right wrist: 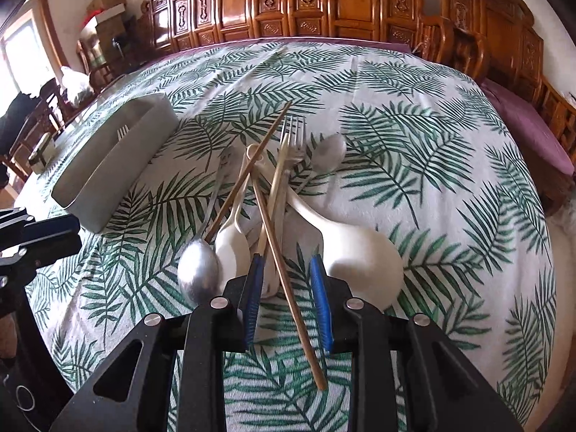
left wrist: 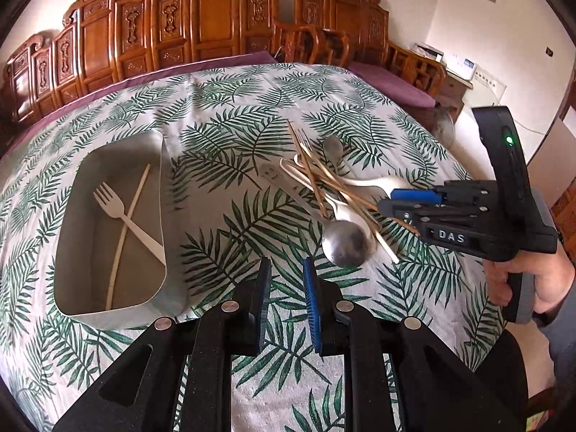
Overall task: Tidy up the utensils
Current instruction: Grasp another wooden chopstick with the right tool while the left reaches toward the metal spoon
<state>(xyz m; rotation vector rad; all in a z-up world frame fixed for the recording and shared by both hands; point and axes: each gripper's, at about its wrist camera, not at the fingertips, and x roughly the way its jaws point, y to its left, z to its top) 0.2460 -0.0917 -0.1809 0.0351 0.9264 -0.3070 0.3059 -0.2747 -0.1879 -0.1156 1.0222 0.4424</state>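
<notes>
We find the right gripper (right wrist: 288, 270) over the near end of the utensil pile, its jaws parted with a brown chopstick (right wrist: 284, 270) lying between the pads; neither pad presses on it, so nothing is held. The left gripper (left wrist: 288, 273) hangs over bare cloth between the tray and the pile, jaws slightly apart and empty.

The pile sits on the table (left wrist: 223, 115) toward its right side, well short of the far edge. It holds a steel spoon (right wrist: 198, 270), a small white spoon (right wrist: 230, 248), a large white ladle (right wrist: 363, 262), a steel fork (right wrist: 293, 129) and further chopsticks, all crossed over one another. The grey tray (left wrist: 169, 187) stands toward the left side and already holds a white fork (left wrist: 122, 216) and a pale chopstick (left wrist: 126, 230).

In our judgement the chopstick is light, stiff, thin and smooth, so it may roll or pivot in a loose grip. Its near end lies free on the cloth, clear of the tangle; we would close there or slightly toward the middle, squarely across the shaft. Lifting steeply risks dragging the spoons it crosses. The soft cloth may give under the pads.
</notes>
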